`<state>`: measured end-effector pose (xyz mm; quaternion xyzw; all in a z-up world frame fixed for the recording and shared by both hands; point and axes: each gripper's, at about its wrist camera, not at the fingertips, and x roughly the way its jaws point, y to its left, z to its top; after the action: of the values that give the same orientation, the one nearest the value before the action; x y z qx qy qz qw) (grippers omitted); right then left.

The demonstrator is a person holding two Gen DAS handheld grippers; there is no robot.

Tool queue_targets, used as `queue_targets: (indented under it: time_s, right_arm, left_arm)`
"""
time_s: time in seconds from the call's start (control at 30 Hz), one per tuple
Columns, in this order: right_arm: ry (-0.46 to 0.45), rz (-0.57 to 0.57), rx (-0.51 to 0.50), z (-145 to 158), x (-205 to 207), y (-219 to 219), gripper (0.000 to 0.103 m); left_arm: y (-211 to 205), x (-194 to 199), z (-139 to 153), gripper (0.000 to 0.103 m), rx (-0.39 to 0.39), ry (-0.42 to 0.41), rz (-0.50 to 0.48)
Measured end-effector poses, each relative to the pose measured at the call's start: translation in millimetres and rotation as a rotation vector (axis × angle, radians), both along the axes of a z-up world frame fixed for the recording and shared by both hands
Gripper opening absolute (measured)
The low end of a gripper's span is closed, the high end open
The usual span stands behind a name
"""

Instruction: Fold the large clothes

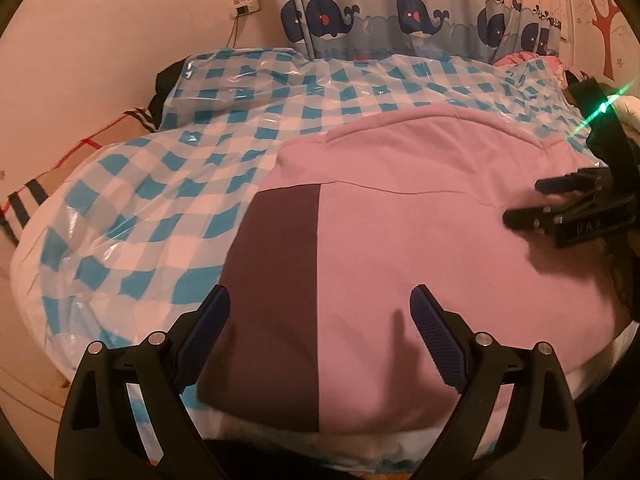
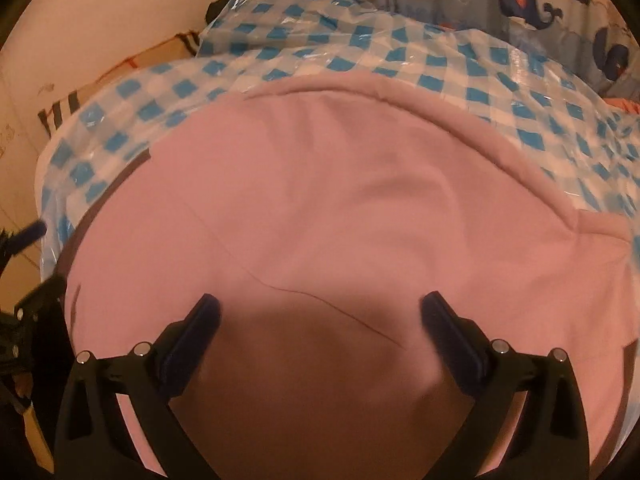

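Note:
A large pink garment (image 1: 400, 216) with a dark brown panel (image 1: 276, 280) lies folded flat on the bed. My left gripper (image 1: 320, 300) hovers open over its near edge, one finger above the brown panel, the other above the pink cloth. My right gripper (image 1: 520, 200) shows at the right edge of the left wrist view, low over the pink cloth. From the right wrist, the same garment (image 2: 340, 200) fills the view and my right gripper (image 2: 320, 308) stands open just above it, holding nothing. A blurred bit of the left gripper (image 2: 32, 232) shows at the far left.
The bed carries a blue-and-white checked cover (image 1: 180, 168) under clear plastic. A striped cushion (image 1: 60, 172) lies by the wall at left. A whale-print curtain (image 1: 400, 12) hangs behind the bed. Crumpled pink cloth (image 1: 524, 58) sits at the far right corner.

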<state>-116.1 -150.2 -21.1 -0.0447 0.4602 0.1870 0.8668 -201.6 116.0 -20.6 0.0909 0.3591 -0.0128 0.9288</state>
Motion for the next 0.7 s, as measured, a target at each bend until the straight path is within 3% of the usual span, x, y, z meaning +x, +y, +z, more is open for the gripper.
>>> queue_targets:
  time_s: [0.37,0.53,0.67,0.7]
  right_arm:
    - [-0.03,0.012,0.009,10.3,-32.8,-7.7,0.097]
    - [-0.108,-0.001,0.023,24.9,-48.4,-14.5,0.097]
    - [0.013,0.028,-0.053,-3.1,-36.9,-8.0,0.097]
    - [-0.005,0.029,-0.044,2.3,-36.5,-8.2,0.097]
  left_arm:
    - [-4.4,-28.2,15.8,0.088,0.1,-0.042,0.002]
    - [-6.7,-35.9,23.2,0.088,0.125,-0.061,-0.001]
    - [-10.4,-38.1,25.5,0.088,0.122,-0.062,-0.006]
    - [-11.9,-38.9,26.5,0.088,0.118,-0.06,-0.01]
